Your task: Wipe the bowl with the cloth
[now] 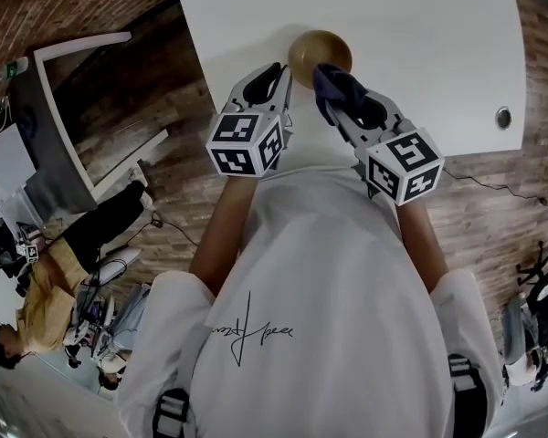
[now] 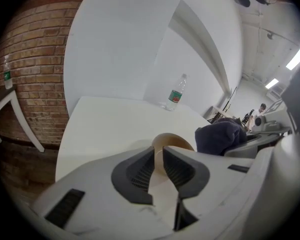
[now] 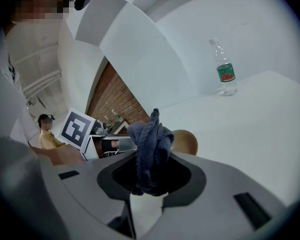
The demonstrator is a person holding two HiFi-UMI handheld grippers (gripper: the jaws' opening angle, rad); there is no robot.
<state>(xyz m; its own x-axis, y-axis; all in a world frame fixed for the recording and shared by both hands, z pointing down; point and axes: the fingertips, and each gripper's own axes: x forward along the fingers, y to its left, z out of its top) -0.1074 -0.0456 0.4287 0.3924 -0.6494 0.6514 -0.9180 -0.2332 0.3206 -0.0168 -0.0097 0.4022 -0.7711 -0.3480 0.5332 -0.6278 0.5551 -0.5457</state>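
In the head view the bowl (image 1: 320, 55) sits on the white table (image 1: 420, 35), just above the frame's centre and close to the table's near edge. My left gripper (image 1: 281, 78) comes in from the lower left, its tips at the bowl's left rim. In the left gripper view its jaws stand a narrow way apart. The tan rim shows in the gap between the ribbed pads (image 2: 137, 171), and I see no squeeze on it.

My right gripper (image 1: 342, 96) lies just to the right, at the bowl's lower right edge, clamped on the dark blue cloth (image 1: 340, 82). The cloth bunches up out of the jaws and overlaps that edge in the head view; I can't tell whether it actually touches. In the right gripper view the wad fills the jaws, and the bowl peeks out just behind it on the right.

A bottle (image 3: 225, 73) stands upright farther back on the table, well apart from the bowl.
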